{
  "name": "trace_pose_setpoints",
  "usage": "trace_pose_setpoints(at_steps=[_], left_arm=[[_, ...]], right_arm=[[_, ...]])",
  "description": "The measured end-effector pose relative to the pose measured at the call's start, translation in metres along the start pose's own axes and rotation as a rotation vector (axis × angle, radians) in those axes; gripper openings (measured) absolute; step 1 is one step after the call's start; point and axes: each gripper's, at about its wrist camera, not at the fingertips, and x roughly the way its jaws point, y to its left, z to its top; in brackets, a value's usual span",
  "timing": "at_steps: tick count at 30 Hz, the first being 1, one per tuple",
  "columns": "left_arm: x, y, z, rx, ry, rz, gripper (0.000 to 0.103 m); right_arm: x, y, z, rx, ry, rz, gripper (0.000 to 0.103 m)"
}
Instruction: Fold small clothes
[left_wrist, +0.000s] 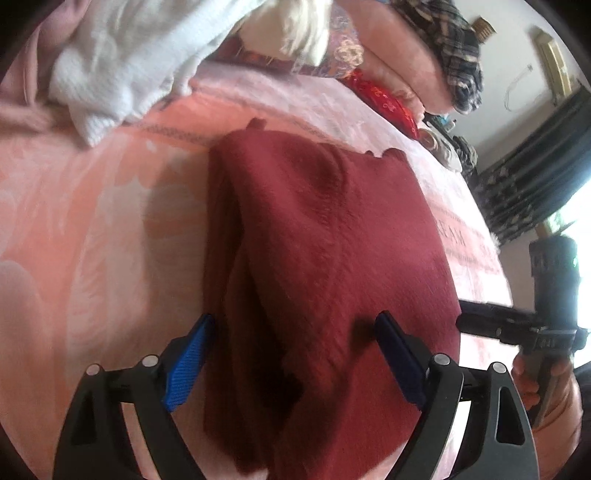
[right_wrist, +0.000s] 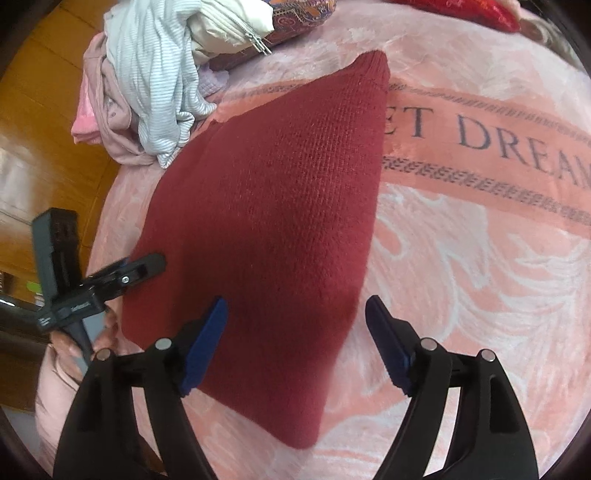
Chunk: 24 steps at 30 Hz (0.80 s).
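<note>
A dark red knitted garment (left_wrist: 325, 240) (right_wrist: 273, 192) lies folded into a rough rectangle on the pink blanket (left_wrist: 92, 229) (right_wrist: 461, 277). My left gripper (left_wrist: 295, 319) hovers open over the garment's near end; its blue pads straddle a thick fold without touching it. My right gripper (right_wrist: 297, 302) is open too, with the garment's near right edge below the gap between its pads. Each gripper also shows in the other's view: the right gripper (left_wrist: 480, 325) beside the garment's right edge, and the left gripper (right_wrist: 144, 267) at its left edge. A hand holds each one.
A heap of loose clothes lies at the far end of the bed: a white knit (left_wrist: 110, 62), a pale striped top (right_wrist: 155, 74) and pink pieces. A red cushion (left_wrist: 384, 99) and plaid cloth (left_wrist: 450, 48) sit behind. The wooden floor (right_wrist: 44, 92) lies beyond the bed's left edge.
</note>
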Motion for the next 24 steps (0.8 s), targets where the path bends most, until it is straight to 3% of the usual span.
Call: trace_pose_setpoints(at_steps=[6, 9, 11, 13, 15, 18, 24], left_arm=[[0.018, 0.007, 0.01, -0.04, 0.056, -0.052, 0.092], [0.029, 0.009, 0.013, -0.067, 0.103, -0.064, 0.095], [0.031, 0.007, 0.012, -0.058, 0.099, -0.066, 0.094], [0.03, 0.004, 0.01, -0.052, 0.091, -0.071, 0.085], [0.027, 0.003, 0.008, -0.049, 0.086, -0.092, 0.068], [0.021, 0.001, 0.005, -0.046, 0.068, -0.116, 0.052], [0.004, -0.019, -0.011, -0.018, -0.013, -0.187, 0.042]], right_arm=[[0.027, -0.008, 0.011, 0.039, 0.025, 0.026, 0.081], [0.042, -0.017, 0.013, 0.095, 0.046, 0.091, 0.082], [0.044, -0.02, 0.012, 0.115, 0.037, 0.13, 0.076], [0.04, -0.019, 0.01, 0.103, 0.022, 0.133, 0.066], [0.033, -0.016, 0.008, 0.087, 0.005, 0.141, 0.052], [0.022, -0.008, 0.006, 0.063, -0.018, 0.134, 0.043], [-0.018, -0.003, -0.007, 0.017, -0.057, 0.124, 0.04]])
